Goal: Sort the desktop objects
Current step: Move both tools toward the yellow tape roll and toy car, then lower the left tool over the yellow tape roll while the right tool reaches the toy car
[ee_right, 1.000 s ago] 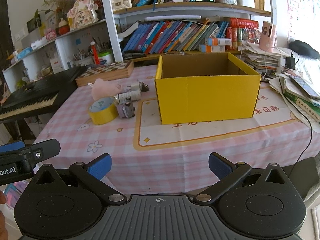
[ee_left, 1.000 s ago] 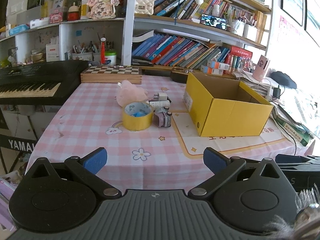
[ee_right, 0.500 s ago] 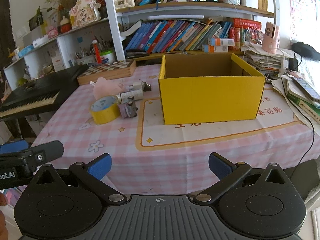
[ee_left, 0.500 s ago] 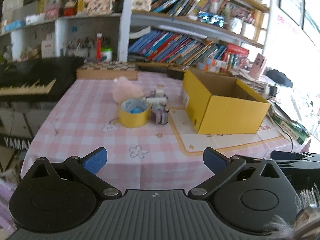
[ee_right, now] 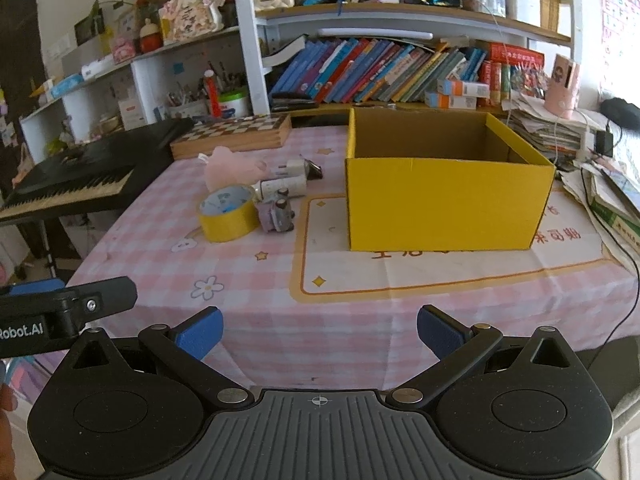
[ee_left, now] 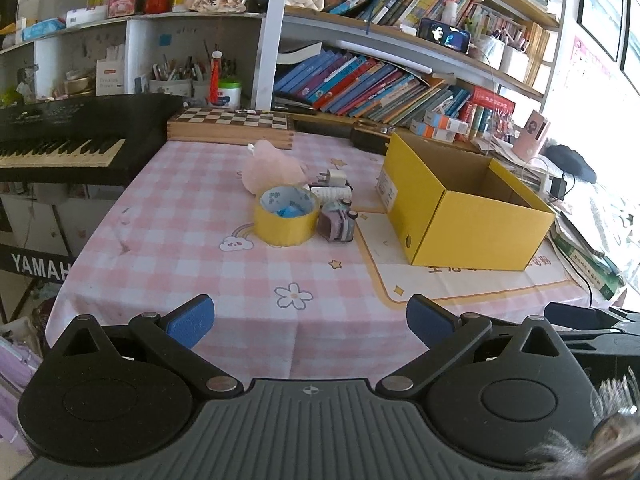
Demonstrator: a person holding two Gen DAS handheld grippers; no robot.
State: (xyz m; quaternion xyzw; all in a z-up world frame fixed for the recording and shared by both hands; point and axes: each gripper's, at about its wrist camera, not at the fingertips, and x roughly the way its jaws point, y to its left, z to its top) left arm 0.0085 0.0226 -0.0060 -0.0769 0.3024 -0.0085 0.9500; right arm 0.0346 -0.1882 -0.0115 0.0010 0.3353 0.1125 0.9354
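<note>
An open yellow cardboard box [ee_left: 468, 216] [ee_right: 444, 204] stands on the pink checked tablecloth. Left of it lies a cluster: a yellow tape roll [ee_left: 286, 218] [ee_right: 228, 216], a small purple toy [ee_left: 338, 224] [ee_right: 276, 216], a white tube [ee_left: 330, 191] [ee_right: 282, 186], a white plug [ee_left: 335, 178] [ee_right: 294, 168] and a pink soft item [ee_left: 272, 170] [ee_right: 232, 170]. My left gripper [ee_left: 310, 320] is open and empty at the table's near edge. My right gripper [ee_right: 320, 330] is open and empty, also at the near edge, facing the box.
A wooden chessboard box [ee_left: 232, 126] lies at the table's back. A black keyboard [ee_left: 68, 140] stands to the left. Bookshelves [ee_left: 380, 88] fill the back. Paper stacks and cables [ee_right: 600, 184] lie right of the box. The left gripper's body [ee_right: 60, 312] shows at the right view's left edge.
Both grippers have moved slightly forward toward the table, so the objects look a little closer. Both stay open and empty.
</note>
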